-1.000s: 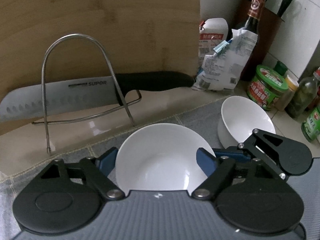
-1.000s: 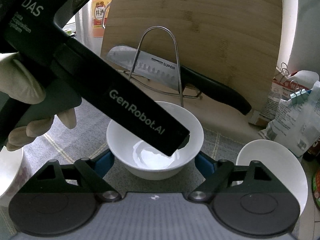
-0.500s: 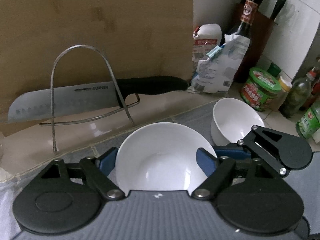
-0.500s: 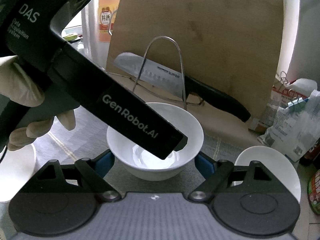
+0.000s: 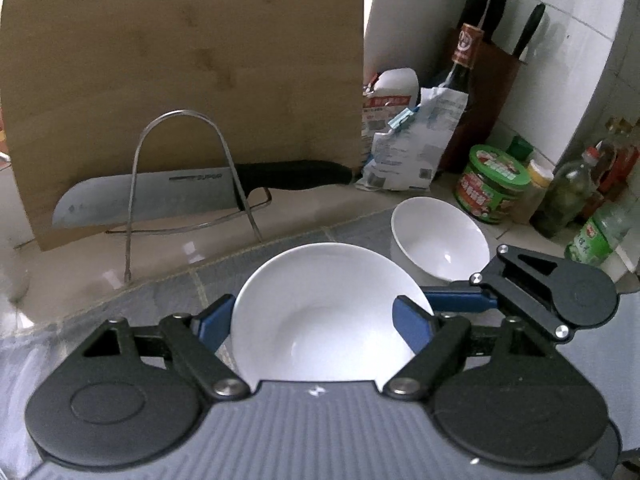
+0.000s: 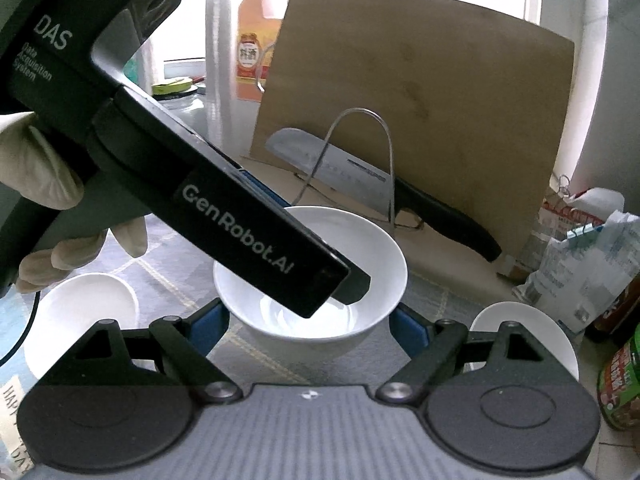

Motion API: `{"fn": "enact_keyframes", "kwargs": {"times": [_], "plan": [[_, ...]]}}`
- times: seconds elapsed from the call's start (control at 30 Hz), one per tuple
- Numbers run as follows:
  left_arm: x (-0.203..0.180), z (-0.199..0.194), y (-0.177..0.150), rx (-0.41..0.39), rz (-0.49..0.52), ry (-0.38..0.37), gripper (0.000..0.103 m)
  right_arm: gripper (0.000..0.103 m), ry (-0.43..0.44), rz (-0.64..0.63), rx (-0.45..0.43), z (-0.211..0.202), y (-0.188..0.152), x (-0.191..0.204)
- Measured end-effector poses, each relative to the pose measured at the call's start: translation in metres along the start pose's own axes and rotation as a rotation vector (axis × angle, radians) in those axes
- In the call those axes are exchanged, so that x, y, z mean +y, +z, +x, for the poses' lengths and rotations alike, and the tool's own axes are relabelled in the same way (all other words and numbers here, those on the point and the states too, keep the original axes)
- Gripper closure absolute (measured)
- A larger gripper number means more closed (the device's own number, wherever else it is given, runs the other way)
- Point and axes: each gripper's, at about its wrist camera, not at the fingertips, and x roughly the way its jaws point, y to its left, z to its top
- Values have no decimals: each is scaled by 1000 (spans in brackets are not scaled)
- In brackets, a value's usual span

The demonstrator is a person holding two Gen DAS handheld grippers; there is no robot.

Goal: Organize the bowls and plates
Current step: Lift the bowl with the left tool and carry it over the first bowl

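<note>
A white bowl [image 5: 320,300] sits between the blue fingers of my left gripper [image 5: 314,312], which is shut on its sides. In the right wrist view the same bowl [image 6: 356,236] lies between the fingers of my right gripper [image 6: 308,318], whose pads appear pressed against its lower sides. The left gripper's black body [image 6: 240,216] crosses that view from the upper left, its tip over the bowl's inside, held by a gloved hand [image 6: 36,168]. A second white bowl [image 5: 440,240] stands on the cloth to the right. Another white dish [image 6: 80,312] lies at the left.
A cleaver [image 5: 152,200] rests in a wire rack [image 5: 180,160] against an upright bamboo cutting board [image 5: 180,60]. Packets [image 5: 412,144], a green-lidded jar [image 5: 494,184], bottles [image 5: 568,196] and a knife block [image 5: 500,60] crowd the back right. A grey checked cloth [image 5: 168,304] covers the counter.
Both grippers have drawn back and upward together with the bowl still between their fingers. The rack, board and second bowl look smaller and farther, and the left dish has come into view.
</note>
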Motion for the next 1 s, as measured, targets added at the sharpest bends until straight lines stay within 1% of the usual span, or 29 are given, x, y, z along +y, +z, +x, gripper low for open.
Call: {"fn": "enact_keyframes", "kwargs": {"times": [0.27,0.67,1.0], "plan": [[-4,-28,-10,-22,12,30,20,13,20,-21,-19,-16,4,17],[-3,-67,-37,-48,-28,78,20,13,79,-69,-34,-30,3,49],[0,-91,-62,-53,-67,127,20,13,138,-104,-40,-37,0,76]]}}
